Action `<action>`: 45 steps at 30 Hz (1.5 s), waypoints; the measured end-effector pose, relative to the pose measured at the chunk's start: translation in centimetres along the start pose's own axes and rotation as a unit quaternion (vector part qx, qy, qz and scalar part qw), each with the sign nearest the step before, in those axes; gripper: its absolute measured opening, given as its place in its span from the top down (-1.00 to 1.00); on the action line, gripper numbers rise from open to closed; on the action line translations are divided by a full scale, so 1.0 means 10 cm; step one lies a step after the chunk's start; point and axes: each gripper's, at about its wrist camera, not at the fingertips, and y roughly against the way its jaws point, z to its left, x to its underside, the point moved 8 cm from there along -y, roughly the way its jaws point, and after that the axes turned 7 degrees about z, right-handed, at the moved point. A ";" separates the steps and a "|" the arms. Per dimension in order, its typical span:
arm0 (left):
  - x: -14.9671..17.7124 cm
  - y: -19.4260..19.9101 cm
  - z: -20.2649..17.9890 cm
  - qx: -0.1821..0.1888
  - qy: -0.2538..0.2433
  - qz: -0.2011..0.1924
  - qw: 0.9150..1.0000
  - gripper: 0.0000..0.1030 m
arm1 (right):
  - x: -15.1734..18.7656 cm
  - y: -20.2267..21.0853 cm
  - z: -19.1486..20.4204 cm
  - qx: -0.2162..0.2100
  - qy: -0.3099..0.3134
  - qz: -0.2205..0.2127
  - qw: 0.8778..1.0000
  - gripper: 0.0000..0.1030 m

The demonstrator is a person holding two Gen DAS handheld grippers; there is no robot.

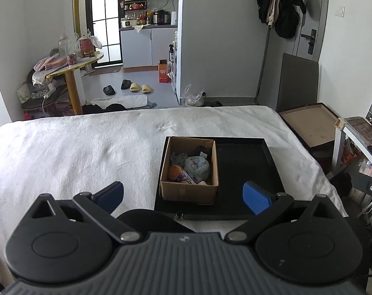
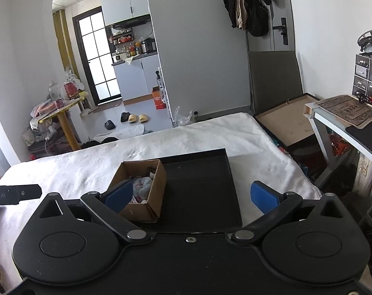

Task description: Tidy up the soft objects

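A small cardboard box (image 1: 189, 192) stands in the left part of a black tray (image 1: 247, 172) on a bed with a white blanket (image 1: 75, 152). Inside lie soft toys: a grey-blue plush (image 1: 197, 166), an orange ball-like toy (image 1: 174, 171) and a dark item at the back. In the right wrist view the box (image 2: 146, 206) and tray (image 2: 200, 184) sit just ahead. My left gripper (image 1: 183, 198) hovers open, short of the box, with nothing between its fingers. My right gripper (image 2: 192, 196) is open too, above the tray's near edge.
The other gripper's black body (image 2: 14, 194) shows at the left edge. A brown board (image 1: 308, 125) and a desk (image 2: 345, 118) stand right of the bed. Beyond the bed lie slippers (image 1: 139, 87), a cluttered yellow table (image 1: 70, 68) and a kitchen area.
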 end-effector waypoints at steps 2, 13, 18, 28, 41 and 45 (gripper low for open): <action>0.02 0.03 0.00 -0.001 0.000 0.000 1.000 -0.99 | 0.00 0.03 0.01 -0.001 0.002 0.000 1.000 -1.00; 0.13 0.14 0.04 -0.006 -0.002 0.000 1.000 -0.99 | 0.07 0.13 0.12 -0.005 0.012 0.006 1.000 -1.00; 0.14 0.15 0.01 -0.005 -0.007 0.000 1.000 -0.99 | 0.08 0.19 0.16 -0.001 0.018 0.004 1.000 -1.00; 0.15 0.15 0.01 -0.005 -0.008 0.001 1.000 -0.99 | 0.09 0.17 0.19 0.010 0.027 0.008 1.000 -1.00; 0.16 0.16 -0.03 0.000 -0.012 -0.004 1.000 -0.99 | 0.11 0.17 0.19 0.008 0.022 0.010 1.000 -1.00; 0.17 0.17 -0.05 0.002 -0.014 -0.006 1.000 -0.99 | 0.12 0.16 0.17 0.012 0.022 0.010 1.000 -1.00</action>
